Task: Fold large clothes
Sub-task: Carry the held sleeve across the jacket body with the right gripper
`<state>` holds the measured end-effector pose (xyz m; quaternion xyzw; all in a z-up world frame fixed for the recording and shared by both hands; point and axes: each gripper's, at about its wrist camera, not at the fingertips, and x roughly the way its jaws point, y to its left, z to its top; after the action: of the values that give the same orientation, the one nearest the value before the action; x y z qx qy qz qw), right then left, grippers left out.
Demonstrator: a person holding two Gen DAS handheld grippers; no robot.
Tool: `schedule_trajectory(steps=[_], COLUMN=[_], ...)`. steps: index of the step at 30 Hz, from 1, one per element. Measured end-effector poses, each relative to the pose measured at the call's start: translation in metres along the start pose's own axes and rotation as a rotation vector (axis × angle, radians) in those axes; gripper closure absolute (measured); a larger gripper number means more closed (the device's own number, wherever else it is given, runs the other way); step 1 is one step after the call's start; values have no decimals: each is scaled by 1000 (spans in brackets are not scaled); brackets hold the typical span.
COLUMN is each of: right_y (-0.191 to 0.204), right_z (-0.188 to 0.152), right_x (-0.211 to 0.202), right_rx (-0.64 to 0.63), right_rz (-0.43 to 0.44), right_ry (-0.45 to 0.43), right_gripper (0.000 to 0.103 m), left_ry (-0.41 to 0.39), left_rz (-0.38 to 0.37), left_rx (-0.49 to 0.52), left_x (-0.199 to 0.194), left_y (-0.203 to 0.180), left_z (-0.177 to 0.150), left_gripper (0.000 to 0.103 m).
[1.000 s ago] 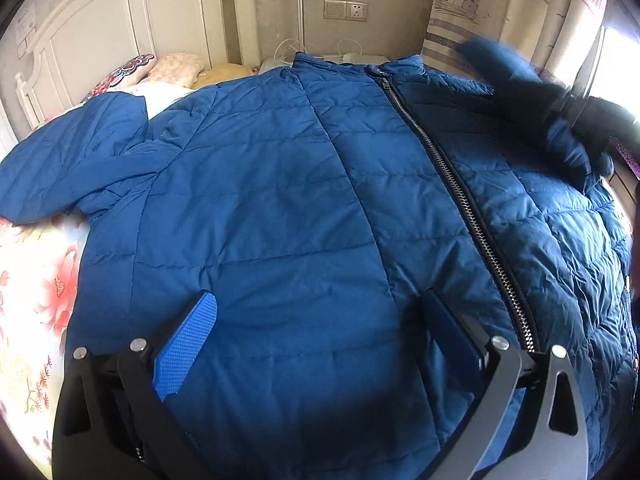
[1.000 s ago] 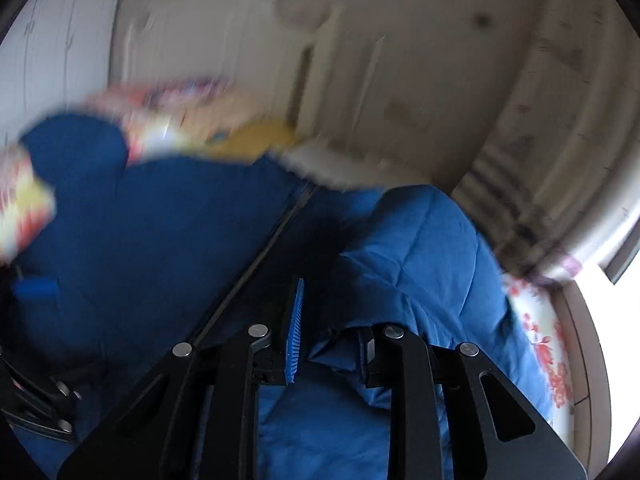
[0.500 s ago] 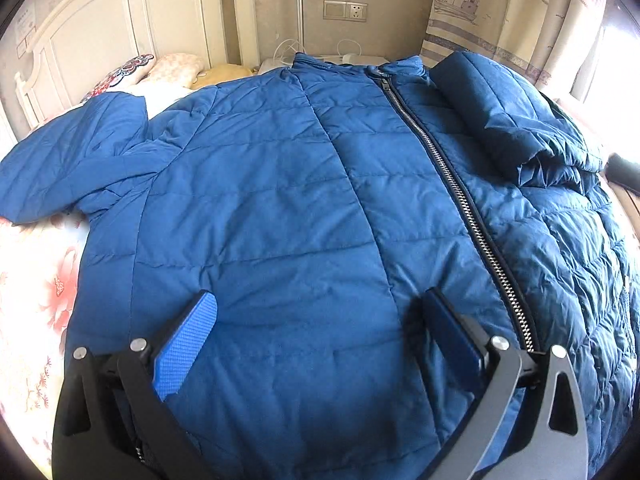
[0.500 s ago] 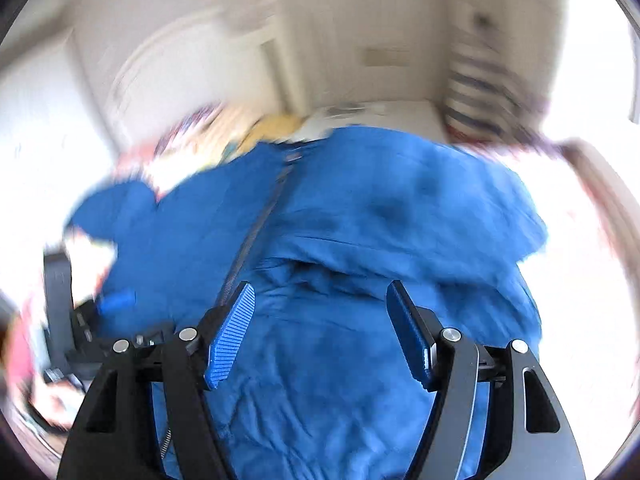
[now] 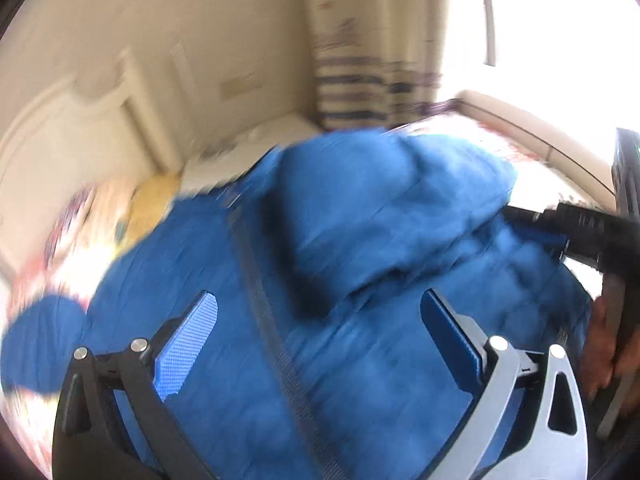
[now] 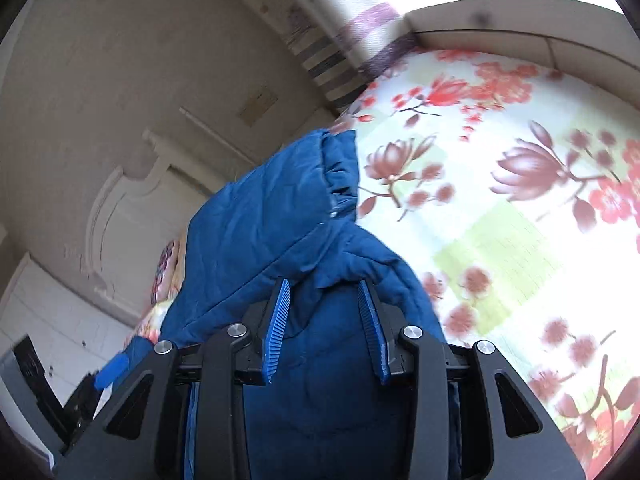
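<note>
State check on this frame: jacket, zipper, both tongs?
Blue jacket: spread on the floral bedsheet, one sleeve folded over its front.
Zipper: looks closed; blurred.
Left tongs: open, empty, above the jacket front.
Right tongs: partly open around a fold at the jacket's edge; grip not confirmed.

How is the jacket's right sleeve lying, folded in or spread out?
Folded in: the sleeve lies across the jacket front, beside the zipper.
</note>
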<state>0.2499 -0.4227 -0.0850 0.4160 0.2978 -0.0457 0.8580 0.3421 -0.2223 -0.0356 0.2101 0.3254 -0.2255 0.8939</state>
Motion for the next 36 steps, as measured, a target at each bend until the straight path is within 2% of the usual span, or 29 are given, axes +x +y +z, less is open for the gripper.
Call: schedule_trajectory(steps=[2, 5, 7, 9, 10, 11, 12, 14, 17, 19, 22, 24, 25, 27, 29, 30, 36], right_y=[-10, -29, -33, -31, -28, -26, -23, -22, -24, -23, -21, -20, -19, -16, -14, -13, -12], right_z=[-1, -2, -1, 1, 2, 3, -1, -2, -6, -6, -7, -7, -7, -8, -8, -8, -9], right_x=[-8, -15, -11, -9, -7, -7, -10, -11, -15, -13, -12, -12, -12, -11, -11, -11, -11], right_rx=[53, 125, 142, 131, 118, 106, 98, 87, 84, 77, 65, 59, 55, 39, 25, 17, 4], right_rz=[27, 83, 88, 73, 63, 54, 50, 42, 38, 31, 22, 17, 14, 6, -2, -7, -14], right_ry=[-36, -65, -66, -59, -57, -57, -58, -58, -57, -55, -53, -52, -51, -49, -48, -48, -46], right_gripper=[65, 64, 64, 64, 64, 64, 63, 63, 63, 63, 63, 63, 62, 59, 58, 58, 58], left_ry=[-28, -41, -34, -26, -9, 12, 21, -11, -87, -139, -165, -140, -123, -72, -33, -20, -63], left_rz=[-4, 33, 83, 115, 109, 87, 69, 20, -138, -274, -407, -463, -493, -473, -421, -398, -422], left_rx=[86, 227, 324, 382, 402, 399, 367, 259, -53, -332, -702, -929, -1010, -1084, -1093, -1101, -1159], left_x=[12, 34, 49, 60, 66, 71, 73, 64, 36, 18, 10, 16, 21, 25, 26, 27, 33], left_y=[-26, -69, -96, -110, -115, -115, -108, -90, -27, 33, 116, 159, 174, 190, 195, 197, 203], left_z=[15, 30, 34, 33, 34, 34, 35, 36, 38, 26, -19, -63, -84, -114, -132, -140, -146], left_gripper=[2, 4, 5, 12, 25, 59, 68, 83, 86, 86, 86, 83, 79, 67, 32, 26, 23])
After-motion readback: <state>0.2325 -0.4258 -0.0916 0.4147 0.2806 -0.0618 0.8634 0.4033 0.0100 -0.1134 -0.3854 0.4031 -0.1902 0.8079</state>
